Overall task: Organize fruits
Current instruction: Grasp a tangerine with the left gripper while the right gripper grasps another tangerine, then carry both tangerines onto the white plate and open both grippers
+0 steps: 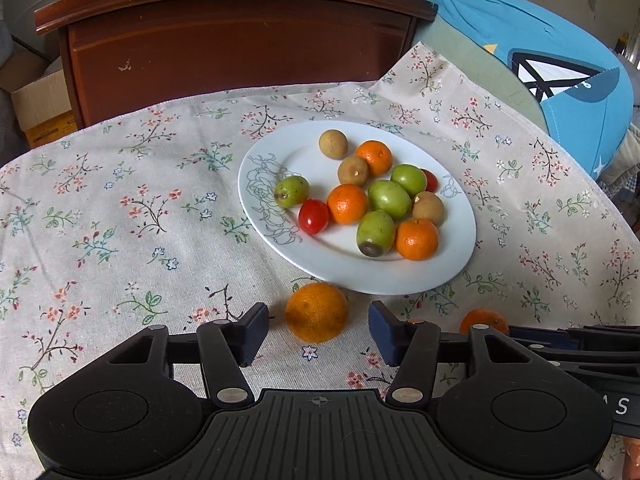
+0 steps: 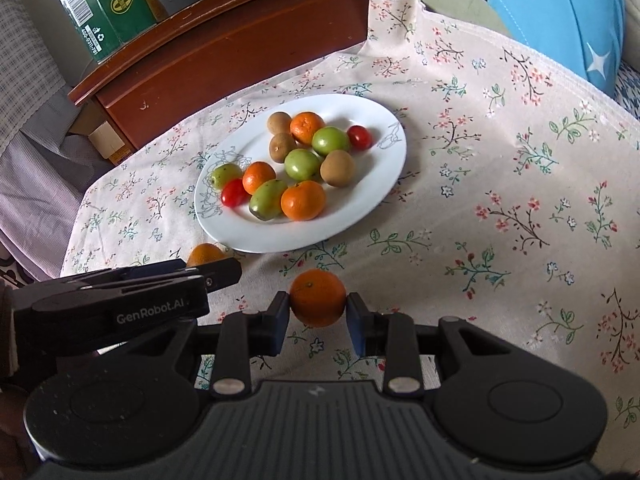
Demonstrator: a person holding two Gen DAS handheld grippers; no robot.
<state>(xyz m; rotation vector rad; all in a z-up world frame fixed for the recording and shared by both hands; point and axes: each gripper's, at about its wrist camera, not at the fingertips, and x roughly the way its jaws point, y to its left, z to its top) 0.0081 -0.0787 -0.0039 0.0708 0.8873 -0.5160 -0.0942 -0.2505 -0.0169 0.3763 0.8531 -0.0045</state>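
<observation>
A white plate [image 1: 352, 276] [image 2: 288, 240] on the floral cloth holds several small oranges, green fruits, brown round fruits and two cherry tomatoes. In front of its near rim a loose orange [image 1: 316, 312] [image 2: 205, 255] lies on the cloth. My left gripper [image 1: 318, 332] straddles it, and a gap shows between each pad and the fruit. Just above the cloth, my right gripper [image 2: 318, 320] is shut on another orange [image 2: 318, 298], which also shows in the left wrist view [image 1: 482, 319].
The floral tablecloth [image 1: 120, 220] covers the table. Behind it stand a brown wooden cabinet [image 1: 240, 40] with a green box [image 2: 100, 4] on top. A blue cushion [image 1: 540, 60] lies at the back right, and a cardboard box [image 1: 40, 104] sits at the left.
</observation>
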